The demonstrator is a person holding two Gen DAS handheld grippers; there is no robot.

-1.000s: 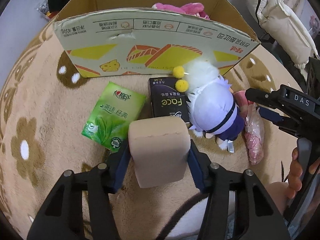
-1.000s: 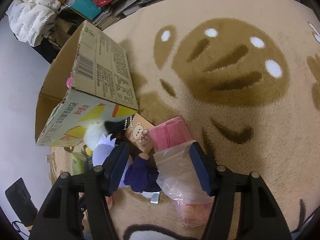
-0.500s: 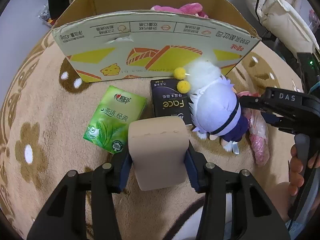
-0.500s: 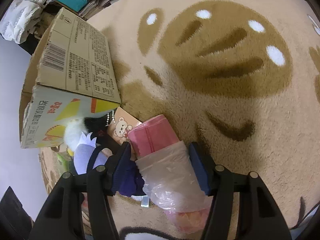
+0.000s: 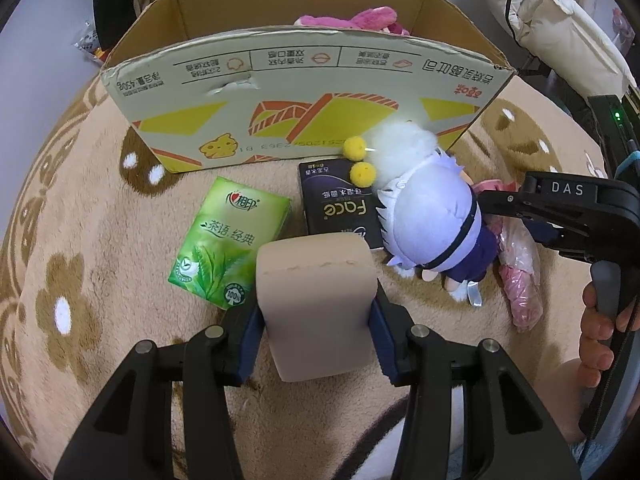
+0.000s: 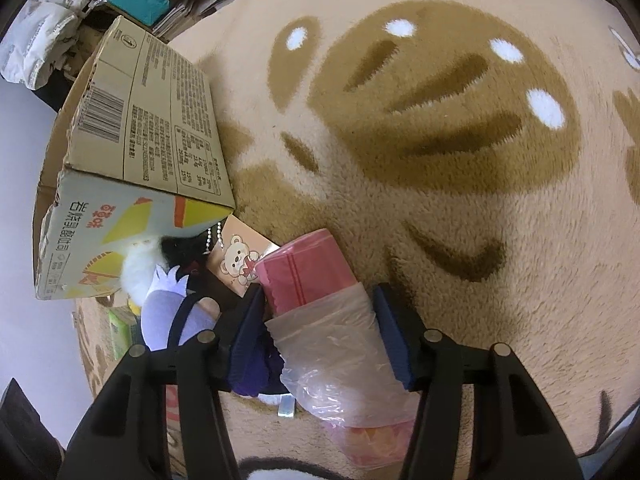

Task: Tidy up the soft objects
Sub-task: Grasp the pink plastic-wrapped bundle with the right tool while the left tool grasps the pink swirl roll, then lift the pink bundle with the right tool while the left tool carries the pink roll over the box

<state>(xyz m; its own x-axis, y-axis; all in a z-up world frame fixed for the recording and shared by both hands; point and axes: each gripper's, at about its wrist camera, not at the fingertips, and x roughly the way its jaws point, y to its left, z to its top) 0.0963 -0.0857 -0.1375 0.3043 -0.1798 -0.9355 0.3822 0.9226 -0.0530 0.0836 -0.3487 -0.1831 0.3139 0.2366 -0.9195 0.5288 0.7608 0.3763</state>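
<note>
- Your left gripper (image 5: pixel 316 312) had its jaws clenched on a tan sponge block (image 5: pixel 316 304), both blue pads pressed flat against its sides, the block held above the rug (image 5: pixel 80 240).
- Your right gripper (image 6: pixel 320 332) had its jaws spread to either side of a pink roll in a clear plastic bag (image 6: pixel 320 320); the left pad looked to touch the bag, the right pad stood just beside it, and a firm grip could not be told.
- Your right hand (image 5: pixel 600 320) showed at the edge of the left wrist view, fingers wrapped on the gripper's handle.
- A doll (image 5: pixel 428 220) with white hair and a purple outfit lay face down between a black tissue pack (image 5: pixel 340 208) and the pink roll, its head against the cardboard box (image 5: pixel 304 92).
- A green tissue pack (image 5: pixel 228 240) lay on the rug just left of the black one, near the sponge block.
- A pink plush toy (image 5: pixel 360 20) sat inside the open box.
- A small card with a bear drawing (image 6: pixel 240 256) lay by the box corner, touching the pink roll.
</note>
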